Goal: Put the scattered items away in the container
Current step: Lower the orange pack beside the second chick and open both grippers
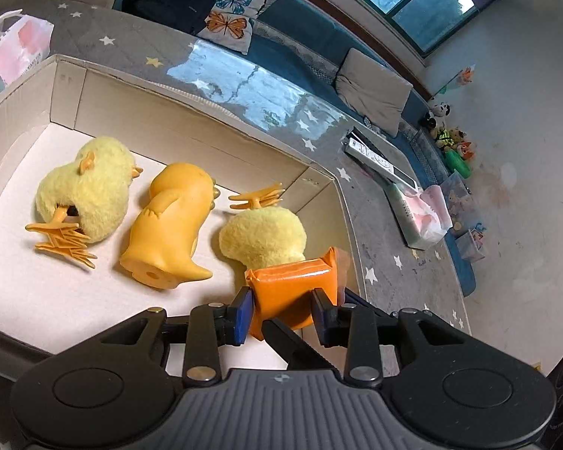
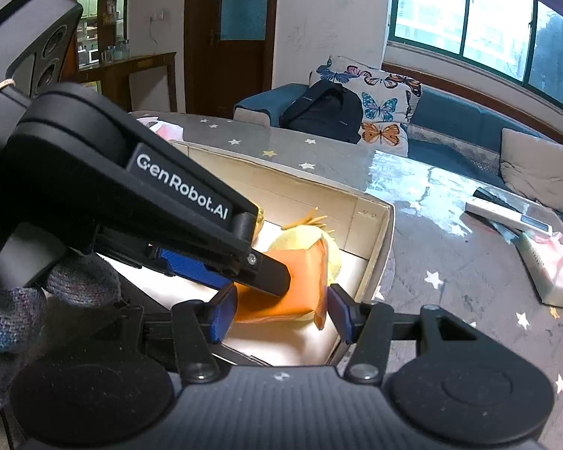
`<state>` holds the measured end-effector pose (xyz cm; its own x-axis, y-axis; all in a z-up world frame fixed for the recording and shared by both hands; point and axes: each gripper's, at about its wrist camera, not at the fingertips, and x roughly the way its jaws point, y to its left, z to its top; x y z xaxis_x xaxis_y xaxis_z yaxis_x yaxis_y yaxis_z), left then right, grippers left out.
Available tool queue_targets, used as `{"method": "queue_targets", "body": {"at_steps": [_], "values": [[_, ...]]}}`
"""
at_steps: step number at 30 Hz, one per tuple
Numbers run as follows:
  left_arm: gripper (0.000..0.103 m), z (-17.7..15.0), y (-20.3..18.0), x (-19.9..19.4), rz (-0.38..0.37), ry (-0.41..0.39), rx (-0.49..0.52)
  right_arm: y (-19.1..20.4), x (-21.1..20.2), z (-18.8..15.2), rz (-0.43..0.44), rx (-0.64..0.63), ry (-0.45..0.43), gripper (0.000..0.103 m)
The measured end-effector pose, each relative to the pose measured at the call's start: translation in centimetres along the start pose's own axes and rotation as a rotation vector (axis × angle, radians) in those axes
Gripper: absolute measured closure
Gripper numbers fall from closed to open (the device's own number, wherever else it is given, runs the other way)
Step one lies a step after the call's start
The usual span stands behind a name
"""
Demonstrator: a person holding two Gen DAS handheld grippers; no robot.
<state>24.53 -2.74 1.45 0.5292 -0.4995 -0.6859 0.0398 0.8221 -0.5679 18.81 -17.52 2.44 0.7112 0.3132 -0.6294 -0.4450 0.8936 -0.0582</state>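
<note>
Left gripper (image 1: 281, 313): pads clamped on orange packet (image 1: 292, 281). Right gripper (image 2: 281, 315): jaws apart, straddling it. Packet hangs over the box (image 1: 214, 112) corner, above a plush chick (image 1: 262, 236). Likely light, soft, glossy film — slippery; grip mid-body, not the seam.

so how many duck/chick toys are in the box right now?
3. Fluffy yellow chick at the left of the cardboard box, smooth orange duck in the middle, second fluffy chick at the right, partly behind the orange packet. Others could be hidden.
</note>
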Motion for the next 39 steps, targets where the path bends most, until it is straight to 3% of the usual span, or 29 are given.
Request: {"method": "queue_targets", "body": {"at_steps": [23, 39], "values": [[0.067, -0.5, -0.1, -1.5, -0.01, -0.035, 0.004, -0.7, -2.1, -0.2, -0.03, 0.031, -0.072, 0.036], [0.067, -3.4, -0.7, -4.8, 0.005, -0.09, 0.06, -0.6, -6.3, -2.7, -0.043, 0.07, -0.128, 0.018]]}}
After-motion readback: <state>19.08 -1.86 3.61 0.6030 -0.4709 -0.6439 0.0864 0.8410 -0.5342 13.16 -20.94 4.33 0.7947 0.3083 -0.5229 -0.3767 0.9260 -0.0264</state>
